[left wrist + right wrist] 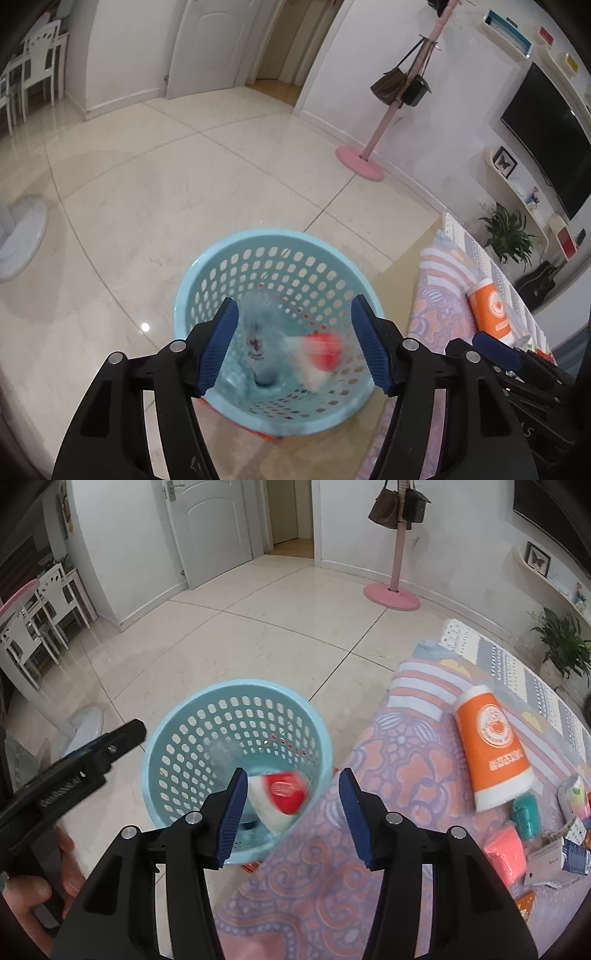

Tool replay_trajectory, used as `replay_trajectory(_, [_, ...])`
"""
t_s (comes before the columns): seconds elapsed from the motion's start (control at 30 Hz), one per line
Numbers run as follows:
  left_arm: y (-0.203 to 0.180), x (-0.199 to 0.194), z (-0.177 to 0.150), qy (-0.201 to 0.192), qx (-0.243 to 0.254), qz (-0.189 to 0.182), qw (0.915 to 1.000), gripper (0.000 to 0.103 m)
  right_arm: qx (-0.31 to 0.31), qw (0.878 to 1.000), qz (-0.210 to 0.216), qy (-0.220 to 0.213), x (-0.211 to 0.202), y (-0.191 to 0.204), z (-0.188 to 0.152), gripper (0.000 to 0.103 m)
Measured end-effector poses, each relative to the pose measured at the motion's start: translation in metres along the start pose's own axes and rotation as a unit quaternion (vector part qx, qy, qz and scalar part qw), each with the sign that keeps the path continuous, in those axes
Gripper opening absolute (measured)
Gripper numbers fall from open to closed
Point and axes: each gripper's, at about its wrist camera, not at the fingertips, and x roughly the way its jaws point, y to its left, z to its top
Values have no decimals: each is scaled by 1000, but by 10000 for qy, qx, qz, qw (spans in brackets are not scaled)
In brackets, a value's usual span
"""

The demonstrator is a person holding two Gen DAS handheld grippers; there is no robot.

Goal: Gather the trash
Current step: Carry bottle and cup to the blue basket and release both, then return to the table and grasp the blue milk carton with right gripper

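Observation:
A light blue perforated trash basket [207, 273] stands on the floor beside the table; it also shows in the right wrist view [173, 723]. Inside it a clear plastic bottle [258, 332] and a red and white cup [321, 354] appear blurred; the cup also shows in the right wrist view [282, 797]. My left gripper [293, 343] is open and empty above the basket. My right gripper [291, 812] is open and empty over the basket's rim at the table edge. An orange and white cup [491, 753] lies on its side on the patterned tablecloth [388, 775].
Small items lie at the table's right: a teal object [526, 812], a pink packet [506, 853], small boxes [572, 853]. A pink coat stand [393, 590] with bags, white chairs [48, 602], a TV [550, 136] and a plant [509, 236] surround the tiled floor.

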Motion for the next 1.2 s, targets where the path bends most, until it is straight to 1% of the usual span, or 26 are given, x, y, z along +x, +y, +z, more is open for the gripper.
replay_trajectory(0.13, [-7,-16,0,-76,-4,-139,9999,62,111,9999,80,-89,-18,-9,-8,48])
replay_trajectory(0.23, [-18,-30,-3,-133,-1,-294,9995,62,155,9994,108,-279,-42,-19,-18,48])
replay_trajectory(0.33, [-36,-47,-8,-194,91,-467,9987,62,228,9986,48,-484,-67,-34,-28,48])
replay_trajectory(0.43, [-63,-63,-16,-260,293,-658,9971,62,354,9968,37,-713,-92,-53,-38,48])
replay_trajectory(0.6, [-125,-81,-39,-217,796,-1086,9907,67,508,9920,-268,-1122,-141,-96,-70,49])
replay_trajectory(0.7, [-158,-82,-56,-110,1064,-1314,9855,67,601,9882,-545,-1303,-171,-126,-96,53])
replay_trajectory(0.83, [-195,-78,-83,80,1341,-1483,9798,67,927,9813,-861,-1451,-204,-169,-133,57])
replay_trajectory(0.9, [-210,-76,-98,184,1487,-1535,9767,67,1089,9771,-1072,-1483,-220,-192,-159,63])
replay_trajectory(0.93, [-214,-75,-103,210,1542,-1549,9756,67,1143,9759,-1141,-1469,-226,-203,-172,64])
replay_trajectory(1.0, [-225,-74,-116,272,1686,-1559,9729,67,1228,9748,-1202,-1420,-234,-219,-192,68])
replay_trajectory(1.03, [-229,-73,-121,304,1731,-1558,9720,67,1260,9748,-1204,-1393,-235,-225,-200,71])
replay_trajectory(1.1, [-234,-70,-130,378,1766,-1572,9709,67,1324,9748,-1202,-1330,-241,-242,-221,75])
replay_trajectory(1.13, [-236,-70,-133,402,1775,-1578,9706,67,1317,9750,-1214,-1313,-242,-248,-229,76])
replay_trajectory(1.2, [-239,-69,-139,430,1817,-1552,9701,67,1274,9763,-1207,-1265,-242,-254,-239,81])
